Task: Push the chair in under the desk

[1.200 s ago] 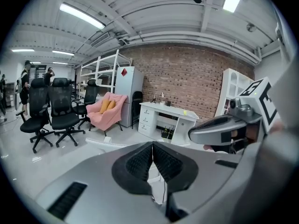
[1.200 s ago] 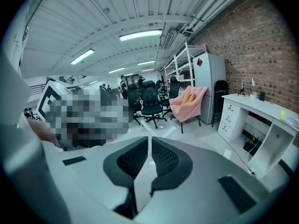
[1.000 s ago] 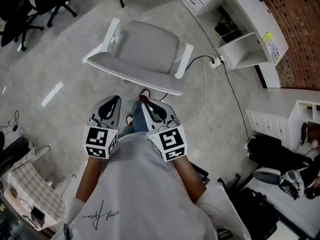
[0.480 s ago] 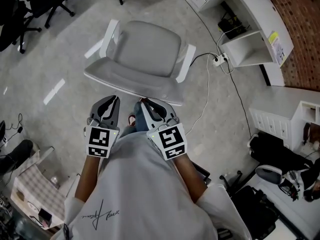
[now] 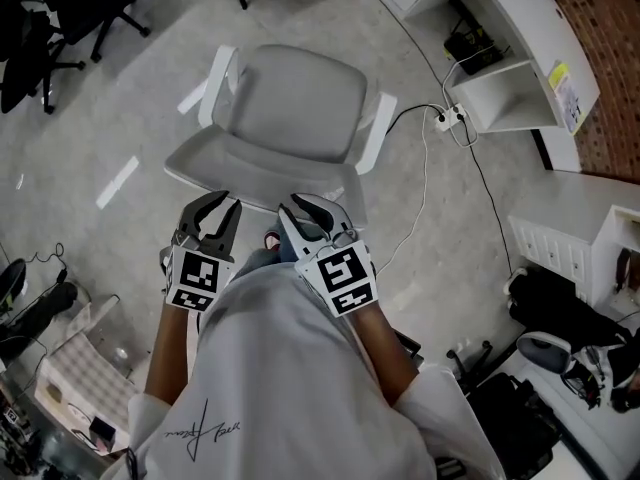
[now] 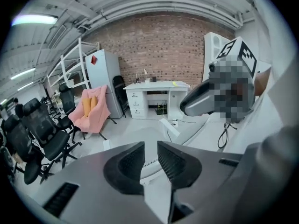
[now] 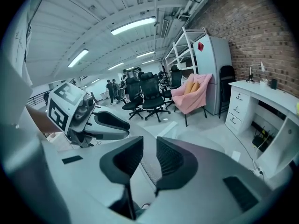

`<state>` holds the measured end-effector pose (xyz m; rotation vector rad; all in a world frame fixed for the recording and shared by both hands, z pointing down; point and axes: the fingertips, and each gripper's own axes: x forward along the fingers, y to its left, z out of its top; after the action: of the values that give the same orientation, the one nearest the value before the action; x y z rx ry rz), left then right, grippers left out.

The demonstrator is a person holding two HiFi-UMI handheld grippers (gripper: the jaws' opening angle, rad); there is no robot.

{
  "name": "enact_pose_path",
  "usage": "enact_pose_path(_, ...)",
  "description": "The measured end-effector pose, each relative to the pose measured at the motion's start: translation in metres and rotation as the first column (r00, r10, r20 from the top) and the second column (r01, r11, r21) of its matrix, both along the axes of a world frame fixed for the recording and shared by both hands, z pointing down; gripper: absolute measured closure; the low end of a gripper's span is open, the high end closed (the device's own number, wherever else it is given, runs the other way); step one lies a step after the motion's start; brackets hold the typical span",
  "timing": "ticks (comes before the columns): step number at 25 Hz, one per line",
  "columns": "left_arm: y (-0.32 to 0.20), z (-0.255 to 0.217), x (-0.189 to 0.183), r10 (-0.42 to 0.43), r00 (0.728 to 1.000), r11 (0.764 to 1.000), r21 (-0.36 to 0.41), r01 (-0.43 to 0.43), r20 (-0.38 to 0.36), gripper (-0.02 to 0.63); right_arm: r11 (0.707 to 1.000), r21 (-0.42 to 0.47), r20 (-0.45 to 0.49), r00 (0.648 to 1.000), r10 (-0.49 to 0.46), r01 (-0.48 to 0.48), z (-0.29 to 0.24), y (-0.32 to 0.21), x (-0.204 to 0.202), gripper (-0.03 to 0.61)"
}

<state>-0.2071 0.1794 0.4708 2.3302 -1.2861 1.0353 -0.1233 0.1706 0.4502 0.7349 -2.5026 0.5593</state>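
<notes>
A grey office chair (image 5: 300,103) with white arms stands on the floor, its backrest toward me. The white desk (image 5: 520,28) is at the upper right. My left gripper (image 5: 215,211) and right gripper (image 5: 312,211) sit side by side at the backrest's top edge. Both sets of jaws have just been opening and now stand a little apart. In the left gripper view the left gripper (image 6: 150,155) shows the chair's edge through its gap. The right gripper (image 7: 149,160) shows grey mesh (image 7: 148,171) in its gap. No pad visibly presses on the chair.
A power strip with a cable (image 5: 445,120) lies on the floor between chair and desk. Black office chairs (image 5: 60,18) stand at the upper left, and a pink-draped chair (image 6: 91,108) beyond. White drawers (image 5: 555,253) and dark bags (image 5: 560,318) are at the right.
Both grippers moved forward to the chair's backrest edge. Their jaws, shut in the earlier frames, now stand apart.
</notes>
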Motion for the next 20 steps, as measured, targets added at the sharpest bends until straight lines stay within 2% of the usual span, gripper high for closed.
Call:
enact_pose_path(3,0.0,0.009,-0.005,0.061,0.995,0.998,-0.015,-0.06,0.073,0.52,0.999,0.001,-0.027,0.998,-0.049,0.049,0.007,0.001,-0.005,0.473)
enact_pose_path(5,0.002,0.017,-0.01,0.125,0.978,0.992,-0.016,-0.124,0.164,0.498,0.994,0.002,-0.089,0.99,-0.105,0.106,0.017,0.007,-0.007,0.458)
enact_pose_path(9,0.012,0.036,-0.02,0.269,0.892,0.962,-0.053,-0.268,0.364,0.425,0.983,0.0,-0.219,0.959,-0.178,0.182,0.037,0.027,-0.005,0.441)
enact_pose_path(11,0.015,0.044,-0.026,0.314,0.847,0.947,-0.071,-0.315,0.429,0.401,0.98,0.028,-0.281,0.943,-0.18,0.195,0.046,0.031,-0.003,0.435)
enact_pose_path(15,0.016,0.057,-0.034,0.386,0.764,0.912,-0.091,-0.399,0.518,0.399,0.969,0.094,-0.421,0.892,-0.167,0.227,0.064,0.034,0.008,0.419)
enact_pose_path(17,0.016,0.059,-0.037,0.398,0.749,0.904,-0.09,-0.417,0.53,0.4,0.964,0.101,-0.473,0.865,-0.17,0.244,0.072,0.036,0.014,0.416)
enact_pose_path(20,0.013,0.059,-0.038,0.396,0.756,0.904,-0.076,-0.421,0.521,0.41,0.961,0.1,-0.523,0.835,-0.169,0.257,0.08,0.038,0.023,0.414)
